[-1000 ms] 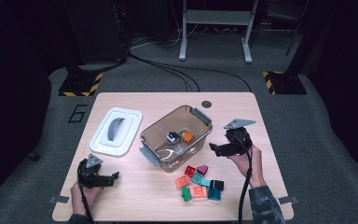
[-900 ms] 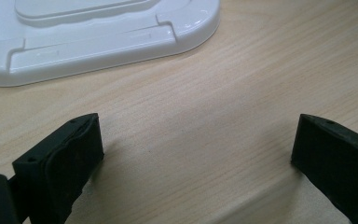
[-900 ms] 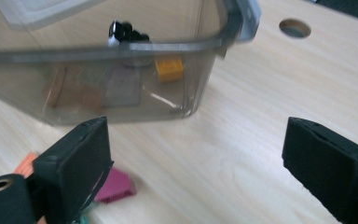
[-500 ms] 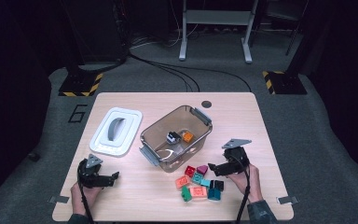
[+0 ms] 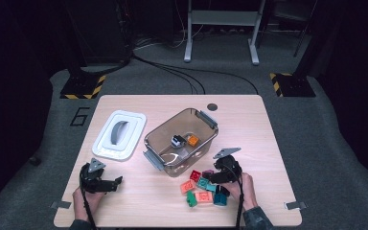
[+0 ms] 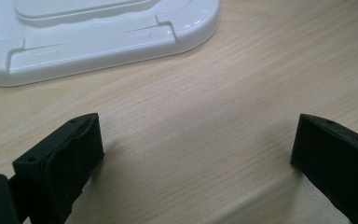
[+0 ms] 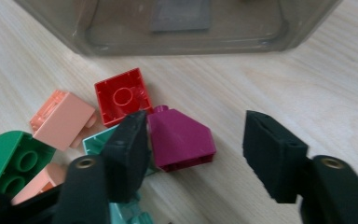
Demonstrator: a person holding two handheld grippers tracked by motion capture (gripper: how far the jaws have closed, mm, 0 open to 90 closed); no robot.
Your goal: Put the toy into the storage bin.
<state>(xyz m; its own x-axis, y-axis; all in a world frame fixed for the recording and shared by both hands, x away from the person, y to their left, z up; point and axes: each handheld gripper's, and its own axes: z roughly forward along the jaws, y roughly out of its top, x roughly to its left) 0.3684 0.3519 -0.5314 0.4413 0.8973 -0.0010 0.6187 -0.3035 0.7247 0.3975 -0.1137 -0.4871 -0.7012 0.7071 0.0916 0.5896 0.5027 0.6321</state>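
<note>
A pile of toy bricks [image 5: 201, 189] lies in front of the clear bin [image 5: 172, 122]. My right gripper [image 5: 212, 176] is down at the pile's top right edge. In the right gripper view a magenta sloped brick [image 7: 179, 137] sits between its jaws [image 7: 198, 140]. The jaws have just been closing; one pad [image 7: 128, 149] touches the brick and the other stands a gap away. A red brick [image 7: 122, 95] lies just beyond. My left gripper [image 5: 117, 182] rests open low over bare wood [image 6: 198, 140], holding nothing.
The white lid [image 5: 120, 134] lies left of the bin, just beyond the left gripper [image 6: 98, 32]. An orange brick [image 5: 192, 140] and a black-and-white piece [image 5: 177, 140] are inside the bin. Salmon [image 7: 60, 119], green [image 7: 9, 165] and teal bricks crowd the right gripper's left side.
My right gripper came down from beside the bin's right end to the brick pile, and its jaws narrowed around the magenta brick. The left gripper stayed put.
</note>
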